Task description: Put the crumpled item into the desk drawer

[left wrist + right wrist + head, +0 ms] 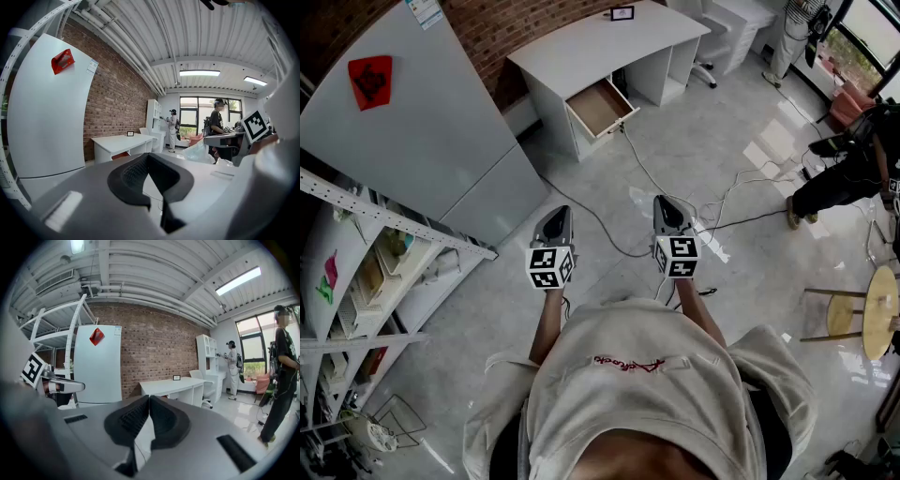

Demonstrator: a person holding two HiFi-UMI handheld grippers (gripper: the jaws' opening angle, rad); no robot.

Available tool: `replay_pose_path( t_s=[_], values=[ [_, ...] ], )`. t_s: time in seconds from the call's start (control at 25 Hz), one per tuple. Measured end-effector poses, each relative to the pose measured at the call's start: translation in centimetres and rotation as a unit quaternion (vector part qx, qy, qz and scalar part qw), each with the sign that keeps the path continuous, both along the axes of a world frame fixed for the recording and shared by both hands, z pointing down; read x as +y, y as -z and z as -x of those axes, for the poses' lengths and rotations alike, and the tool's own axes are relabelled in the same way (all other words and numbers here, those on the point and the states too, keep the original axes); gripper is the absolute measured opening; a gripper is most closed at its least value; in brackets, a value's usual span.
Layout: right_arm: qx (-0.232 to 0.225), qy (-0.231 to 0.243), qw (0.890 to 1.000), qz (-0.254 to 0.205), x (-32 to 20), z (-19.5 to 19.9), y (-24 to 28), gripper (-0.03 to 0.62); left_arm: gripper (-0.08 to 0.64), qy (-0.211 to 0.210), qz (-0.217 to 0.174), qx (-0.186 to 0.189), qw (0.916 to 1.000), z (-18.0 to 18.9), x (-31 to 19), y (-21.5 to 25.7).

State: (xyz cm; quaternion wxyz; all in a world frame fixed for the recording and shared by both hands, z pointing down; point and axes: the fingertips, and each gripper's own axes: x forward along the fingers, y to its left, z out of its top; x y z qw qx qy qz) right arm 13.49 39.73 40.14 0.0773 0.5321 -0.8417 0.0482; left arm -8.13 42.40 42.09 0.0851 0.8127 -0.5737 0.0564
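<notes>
The white desk (581, 52) stands by the brick wall at the top of the head view, its drawer (598, 108) pulled open and showing a bare brown inside. My left gripper (553, 217) and right gripper (667, 208) are held side by side over the floor, well short of the desk, both pointing at it. Each has its jaws shut with nothing between them, left (149, 157) and right (149, 398). In the left gripper view a pale crumpled item (198, 152) shows just below the right gripper's tip (208, 139). I cannot tell whether it touches that gripper.
A big white panel with a red tag (422, 141) and a white shelf rack (366, 272) stand at the left. Cables (727, 220) trail over the floor ahead. At the right are a person (848, 173) and a round wooden stool (867, 314).
</notes>
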Motion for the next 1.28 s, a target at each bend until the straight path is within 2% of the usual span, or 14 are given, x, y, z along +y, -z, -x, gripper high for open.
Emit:
replay_pose_path(
  t_s=[0.68,1.28],
  values=[
    [0.003,-0.008,1.0,-0.003,0.4,0.8,0.0,0.015,0.009,0.004,0.001,-0.009,1.0,2.2,0.0,0.0],
    [0.014,-0.019,1.0,0.004,0.8,1.7,-1.1,0.015,0.009,0.005,0.001,-0.001,1.0,4.1,-0.5,-0.8]
  ],
)
